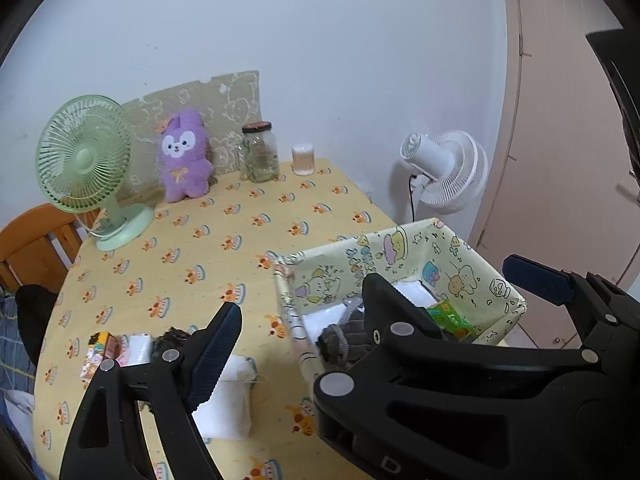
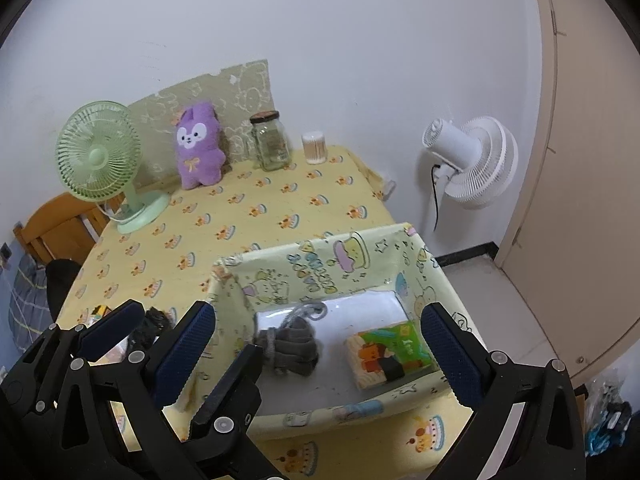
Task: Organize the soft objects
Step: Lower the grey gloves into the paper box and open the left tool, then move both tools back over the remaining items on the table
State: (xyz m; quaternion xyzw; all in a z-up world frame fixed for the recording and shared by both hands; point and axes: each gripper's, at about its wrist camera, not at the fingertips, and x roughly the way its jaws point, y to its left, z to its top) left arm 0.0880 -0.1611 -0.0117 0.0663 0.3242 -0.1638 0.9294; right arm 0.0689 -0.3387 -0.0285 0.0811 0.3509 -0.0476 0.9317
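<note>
Both grippers are standing wide open with nothing between their pads. In the right wrist view the right gripper is hovering over the patterned box at lower centre, its blue pads sitting to either side of the box's inside. Inside the box, a grey knitted item with a cord is lying left of centre on the white floor, and a colourful tissue pack is lying to its right, apart from it. The left gripper is showing at the lower left of that view, just outside the box's left wall. In the left wrist view the left gripper is filling the lower half, with the box at right centre. At lower left, partly hidden behind its finger, a white soft pack, a small printed pack and a dark item are lying on the yellow tablecloth. A purple plush is leaning upright at the table's far edge, between a green fan and a glass jar.
</note>
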